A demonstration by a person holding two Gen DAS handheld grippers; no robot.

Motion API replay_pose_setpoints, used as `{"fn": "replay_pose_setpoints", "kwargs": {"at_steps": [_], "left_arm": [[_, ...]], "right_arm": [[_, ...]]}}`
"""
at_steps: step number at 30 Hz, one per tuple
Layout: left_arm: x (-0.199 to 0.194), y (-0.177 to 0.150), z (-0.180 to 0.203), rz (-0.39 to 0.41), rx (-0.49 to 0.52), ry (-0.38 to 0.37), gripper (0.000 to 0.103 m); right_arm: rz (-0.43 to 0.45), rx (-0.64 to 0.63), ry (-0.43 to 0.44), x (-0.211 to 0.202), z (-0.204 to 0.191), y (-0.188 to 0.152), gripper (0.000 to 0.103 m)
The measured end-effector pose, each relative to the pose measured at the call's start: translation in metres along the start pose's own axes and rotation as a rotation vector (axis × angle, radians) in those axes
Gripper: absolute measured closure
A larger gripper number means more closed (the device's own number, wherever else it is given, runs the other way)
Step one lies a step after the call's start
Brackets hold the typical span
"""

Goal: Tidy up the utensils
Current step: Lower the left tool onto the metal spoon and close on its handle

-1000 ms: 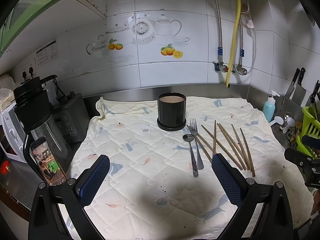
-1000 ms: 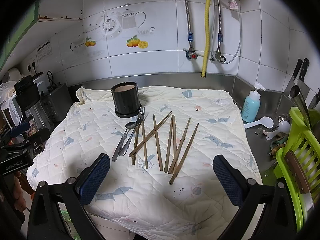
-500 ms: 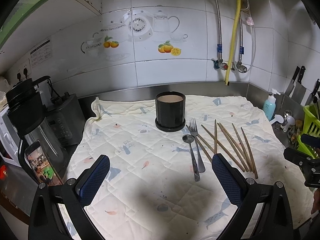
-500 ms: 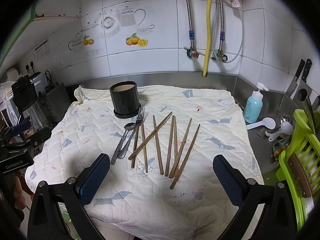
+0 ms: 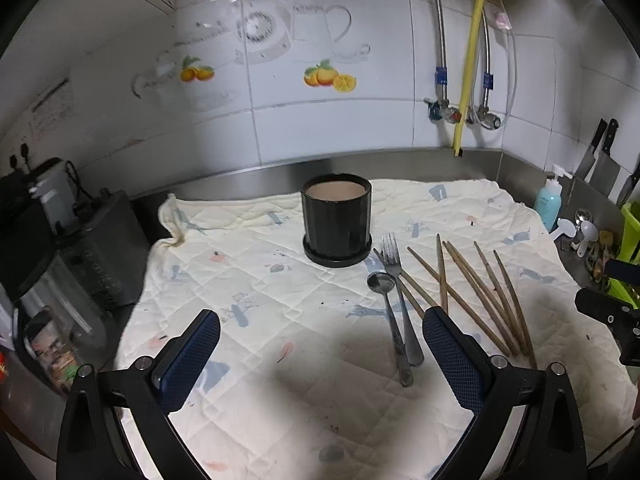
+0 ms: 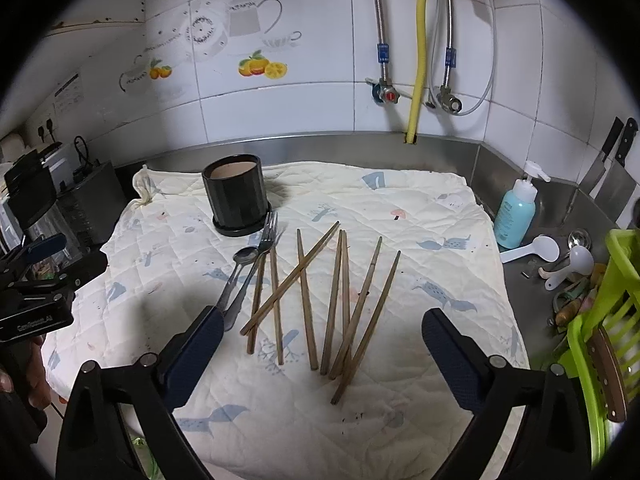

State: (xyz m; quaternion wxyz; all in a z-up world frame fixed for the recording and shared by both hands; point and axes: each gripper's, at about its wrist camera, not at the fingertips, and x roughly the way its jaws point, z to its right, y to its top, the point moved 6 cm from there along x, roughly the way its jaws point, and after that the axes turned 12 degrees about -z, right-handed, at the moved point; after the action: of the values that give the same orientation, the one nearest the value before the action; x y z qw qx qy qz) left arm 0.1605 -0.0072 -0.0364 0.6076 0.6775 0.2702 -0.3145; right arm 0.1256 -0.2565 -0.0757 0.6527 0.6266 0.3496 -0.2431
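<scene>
Grippers, left (image 5: 320, 354) and right (image 6: 320, 350), have neared the chopsticks (image 6: 344, 300); both gape.

I hold both grippers level and side by side. My left gripper (image 5: 320, 356) gapes wide with nothing between its fingers; my right gripper (image 6: 320, 356) does likewise.

Left gripper (image 5: 320, 356) above cloth (image 5: 248, 280), jaws wide apart, empty. Black cup (image 5: 337, 220) upright ahead. Spoon (image 5: 388, 320) and fork (image 5: 398, 288) just right of it; chopsticks (image 5: 480, 292) fanned further right.
</scene>
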Motion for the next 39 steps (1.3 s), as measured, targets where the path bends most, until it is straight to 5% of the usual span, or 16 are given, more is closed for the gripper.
{"fn": "replay_pose_setpoints", "kwargs": {"at_steps": [7, 15, 19, 39], "left_arm": [[0.077, 0.022, 0.016, -0.14, 0.02, -0.123, 0.031], [0.152, 0.041, 0.039, -0.244, 0.075, -0.189, 0.042], [0.178, 0.042, 0.047, -0.313, 0.077, -0.237, 0.059], [0.246, 0.045, 0.077, -0.479, 0.079, -0.295, 0.076]], "right_arm": [[-0.066, 0.013, -0.009, 0.031, 0.009, 0.011, 0.008], [-0.142, 0.062, 0.0, 0.064, 0.023, 0.018, 0.019], [-0.16, 0.081, -0.007, 0.074, 0.028, 0.022, 0.02], [-0.208, 0.114, 0.019, 0.115, 0.039, 0.036, 0.02]]}}
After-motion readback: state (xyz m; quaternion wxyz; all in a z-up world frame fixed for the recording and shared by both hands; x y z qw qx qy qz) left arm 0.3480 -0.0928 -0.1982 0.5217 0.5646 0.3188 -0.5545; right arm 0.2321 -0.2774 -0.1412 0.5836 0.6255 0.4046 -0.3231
